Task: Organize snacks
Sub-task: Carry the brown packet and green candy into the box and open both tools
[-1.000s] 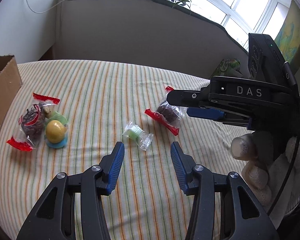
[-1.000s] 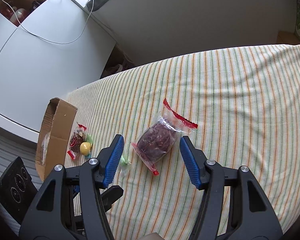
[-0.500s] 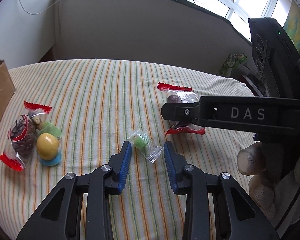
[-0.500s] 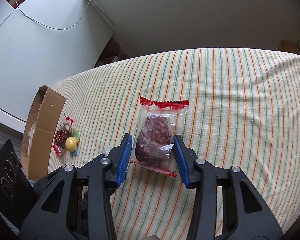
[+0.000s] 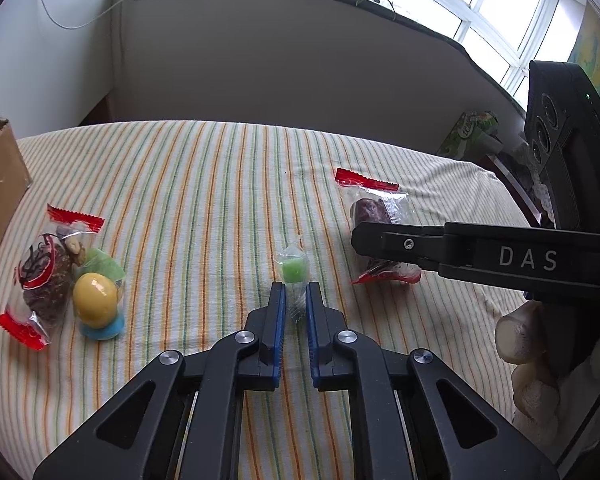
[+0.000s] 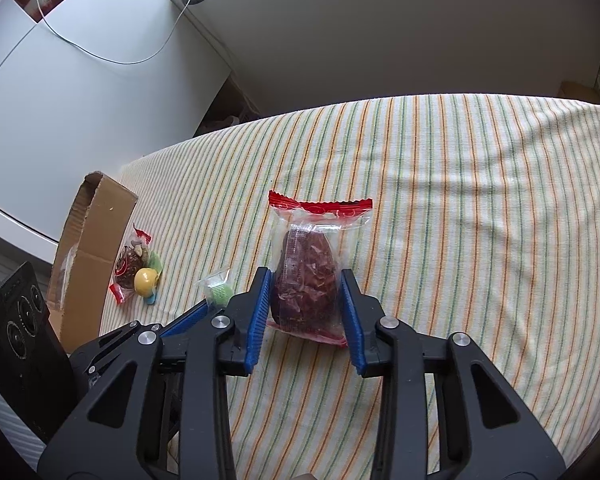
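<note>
The task looks about half done. A small group of snacks already lies together near the cardboard box [image 5: 0, 176]: a red-sealed packet [image 5: 46, 276], a yellow ball [image 5: 95, 300] on a blue base, and something green behind it, all touching or just beside each other on the striped cloth [image 5: 204, 184]. I cannot see if anything is inside the box. Two snacks are well apart from that group, and both are now being taken. The left gripper [image 5: 296, 314] is almost closed, and its blue pads pinch the clear tail of the green candy [image 5: 293, 270]; the green part itself sticks out in front of the tips and rests on the cloth. The right gripper [image 6: 305, 298] is closed about halfway around the dark packet [image 6: 305, 280], with both pads touching its sides; the packet lies on the cloth, with its red seal pointing away. What is left, I think, is to lift both and bring them to the group or the box. Compared with one second ago, both grippers were wide open and only framed their snacks; half a second ago they were partly closed. The dark packet is also turned, from slanted to straight between the pads.
</note>
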Available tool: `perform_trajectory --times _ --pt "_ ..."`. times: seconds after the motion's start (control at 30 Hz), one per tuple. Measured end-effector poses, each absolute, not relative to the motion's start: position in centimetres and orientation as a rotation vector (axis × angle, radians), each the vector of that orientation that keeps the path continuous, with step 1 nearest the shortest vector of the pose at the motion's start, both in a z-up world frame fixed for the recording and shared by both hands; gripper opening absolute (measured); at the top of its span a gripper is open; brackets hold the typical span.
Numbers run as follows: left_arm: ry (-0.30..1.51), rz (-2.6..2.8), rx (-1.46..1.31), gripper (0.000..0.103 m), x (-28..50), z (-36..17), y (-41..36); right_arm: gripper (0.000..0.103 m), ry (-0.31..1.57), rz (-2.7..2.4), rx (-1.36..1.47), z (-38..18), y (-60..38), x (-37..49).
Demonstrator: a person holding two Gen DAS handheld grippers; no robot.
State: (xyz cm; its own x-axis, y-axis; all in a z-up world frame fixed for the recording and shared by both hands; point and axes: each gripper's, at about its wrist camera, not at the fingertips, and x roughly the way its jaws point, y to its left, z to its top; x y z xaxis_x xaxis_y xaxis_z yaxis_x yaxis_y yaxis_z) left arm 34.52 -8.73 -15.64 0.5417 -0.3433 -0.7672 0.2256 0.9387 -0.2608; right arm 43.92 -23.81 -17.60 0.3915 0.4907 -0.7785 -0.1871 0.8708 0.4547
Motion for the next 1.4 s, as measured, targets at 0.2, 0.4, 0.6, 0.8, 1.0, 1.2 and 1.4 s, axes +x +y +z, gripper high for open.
perform_trajectory --times 0.2,0.4,0.6,0.8,1.0,1.2,1.4 --pt "0.926 -0.340 -0.144 0.007 33.9 -15.2 -8.3 0.035 1.057 0.452 0.312 -16.5 -24.6 42.9" --pt "0.911 -0.338 -0.159 0.006 32.9 -14.6 -7.7 0.035 1.019 0.466 0.311 -15.0 -25.0 41.7" --pt "0.870 -0.326 -0.188 0.006 31.5 -12.8 -5.5 0.035 0.984 0.492 0.313 -13.3 -25.2 40.2" --pt "0.811 -0.304 -0.211 0.006 30.0 -10.3 -3.0 0.035 0.951 0.532 0.290 -11.2 -23.2 39.0" --pt "0.757 -0.279 -0.239 0.006 28.9 -8.4 -0.2 0.035 0.925 0.577 0.257 -9.3 -19.2 38.2" --pt "0.714 -0.251 -0.267 0.006 28.0 -7.3 2.9 0.035 0.905 0.626 0.208 -7.4 -14.6 37.8" --pt "0.671 -0.205 -0.298 0.006 27.0 -6.6 6.8 0.035 0.896 0.676 0.152 -6.1 -9.4 37.6"
